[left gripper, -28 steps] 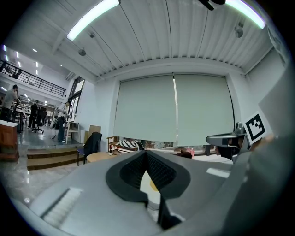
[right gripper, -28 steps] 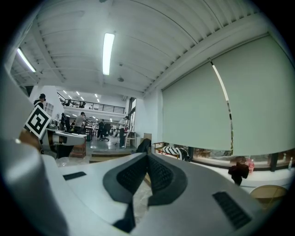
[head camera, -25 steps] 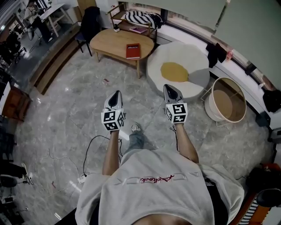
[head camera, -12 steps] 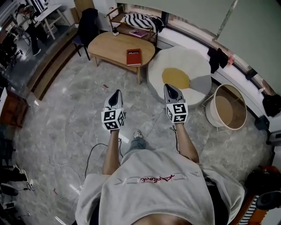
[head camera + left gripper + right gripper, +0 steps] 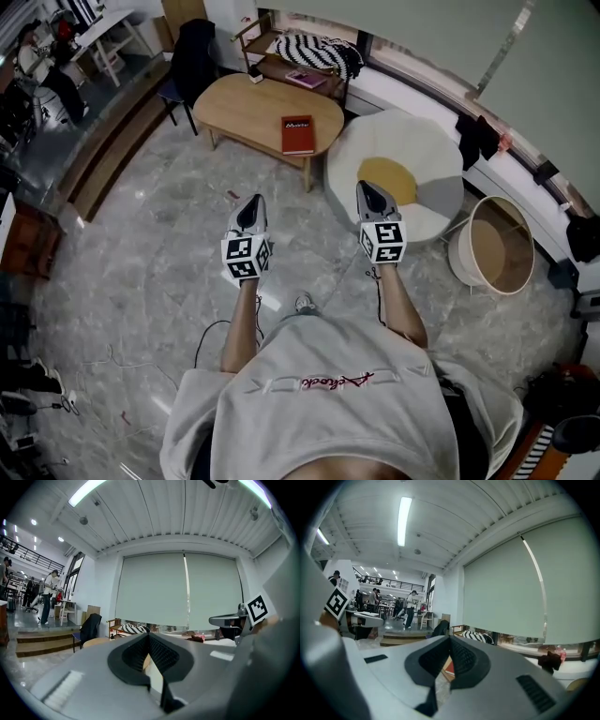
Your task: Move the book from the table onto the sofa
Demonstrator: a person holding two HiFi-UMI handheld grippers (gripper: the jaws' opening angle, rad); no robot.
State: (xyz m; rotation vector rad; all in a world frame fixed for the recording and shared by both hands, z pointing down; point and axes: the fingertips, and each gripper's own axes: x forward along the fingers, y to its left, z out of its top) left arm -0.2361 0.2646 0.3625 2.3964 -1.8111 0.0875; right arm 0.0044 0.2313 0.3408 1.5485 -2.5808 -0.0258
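Holding the left tool (image 5: 252,201) and the right tool (image 5: 367,187) side by side out in front, both close to level, each with its jaws pressed together and nothing between them. Hanging over the marble floor (image 5: 141,253), well apart from anything worth grasping.

Lying ahead of the tools: the book (image 5: 298,134), red and flat, near the right-hand end of the oval wooden tabletop (image 5: 244,105), not yet touched. Sitting just beside that end: a round white seat with a yellow middle, probably the sofa (image 5: 384,136) meant by the task.

Judging the step in hand as closing in on the tabletop. Doing it well likely means:

- Parting the jaws of one tool before arriving, not at the book itself.
- Nudging the flat book towards the tabletop's edge, so that one jaw can get underneath.
- Pinching across the cover's thickness and steadying with the other tool.
- Keeping the book level for the short carry across to the sofa.
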